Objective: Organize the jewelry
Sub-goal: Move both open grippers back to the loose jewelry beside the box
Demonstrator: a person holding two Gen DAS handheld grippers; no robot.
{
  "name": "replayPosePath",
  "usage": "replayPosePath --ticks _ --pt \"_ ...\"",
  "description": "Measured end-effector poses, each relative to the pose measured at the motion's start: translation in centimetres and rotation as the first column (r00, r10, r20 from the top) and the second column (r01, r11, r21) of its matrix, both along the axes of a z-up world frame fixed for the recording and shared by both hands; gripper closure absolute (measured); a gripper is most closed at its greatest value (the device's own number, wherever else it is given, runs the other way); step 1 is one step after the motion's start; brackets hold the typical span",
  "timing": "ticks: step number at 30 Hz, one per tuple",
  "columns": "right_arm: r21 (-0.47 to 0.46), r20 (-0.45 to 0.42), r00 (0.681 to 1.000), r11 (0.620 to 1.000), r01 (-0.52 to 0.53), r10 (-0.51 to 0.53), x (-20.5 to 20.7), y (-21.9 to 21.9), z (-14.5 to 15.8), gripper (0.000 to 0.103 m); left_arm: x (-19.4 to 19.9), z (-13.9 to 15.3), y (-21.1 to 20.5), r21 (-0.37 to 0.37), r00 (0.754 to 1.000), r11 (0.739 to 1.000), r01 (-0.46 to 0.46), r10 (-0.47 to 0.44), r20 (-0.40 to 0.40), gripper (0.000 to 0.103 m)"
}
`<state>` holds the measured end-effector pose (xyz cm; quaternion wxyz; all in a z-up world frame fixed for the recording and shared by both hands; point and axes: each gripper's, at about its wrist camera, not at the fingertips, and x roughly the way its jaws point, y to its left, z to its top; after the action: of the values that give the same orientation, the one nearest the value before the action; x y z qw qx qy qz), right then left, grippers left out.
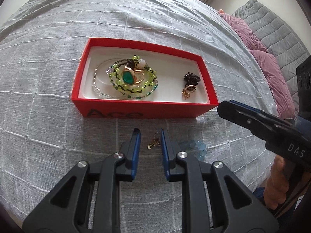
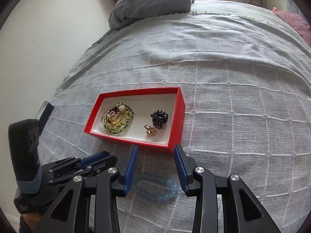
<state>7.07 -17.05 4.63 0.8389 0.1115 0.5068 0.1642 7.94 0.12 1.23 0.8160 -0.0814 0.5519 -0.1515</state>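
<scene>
A red box [image 1: 114,114] with a white liner lies on the grey bedspread and shows in the right wrist view too [image 2: 93,116]. It holds green bead bracelets [image 1: 134,89], a green-stone ring [image 1: 128,77], a dark hair claw [image 1: 191,78] and a gold ring [image 1: 187,93]. My left gripper [image 1: 149,134] is open just above a small gold chain piece [image 1: 154,144] on the spread, which lies between its fingers. A pale blue bead bracelet [image 1: 196,147] lies to its right. My right gripper [image 2: 155,149] is open above that blue bracelet [image 2: 167,192].
Pink cushions [image 1: 268,64] and a grey quilted headboard [image 1: 276,33] lie at the right. A folded grey blanket [image 2: 151,2] sits at the far end of the bed. A wall runs along the left side.
</scene>
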Motion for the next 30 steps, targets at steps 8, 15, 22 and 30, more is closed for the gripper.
replayPosePath --ticks 8,15,22,30 --pt "0.005 -0.017 1.000 1.000 0.011 -0.011 0.1 -0.5 -0.2 0.064 0.7 -1.4 -1.4 0.036 0.999 0.999 0.018 -0.016 -0.043 0.081" --pt "0.008 -0.017 1.000 1.000 0.012 -0.012 0.0 -0.5 -0.1 0.064 0.9 -2.6 -2.4 0.069 0.996 0.997 0.036 -0.030 -0.086 0.079" --pt "0.008 -0.018 1.000 1.000 0.012 -0.012 0.0 -0.5 -0.2 0.064 0.8 -2.7 -2.5 0.078 0.996 0.996 0.040 -0.033 -0.088 0.074" --pt "0.008 -0.018 1.000 1.000 0.014 -0.014 0.0 -0.3 -0.2 0.064 0.7 -2.8 -4.3 0.169 0.997 0.983 0.068 -0.060 -0.051 0.074"
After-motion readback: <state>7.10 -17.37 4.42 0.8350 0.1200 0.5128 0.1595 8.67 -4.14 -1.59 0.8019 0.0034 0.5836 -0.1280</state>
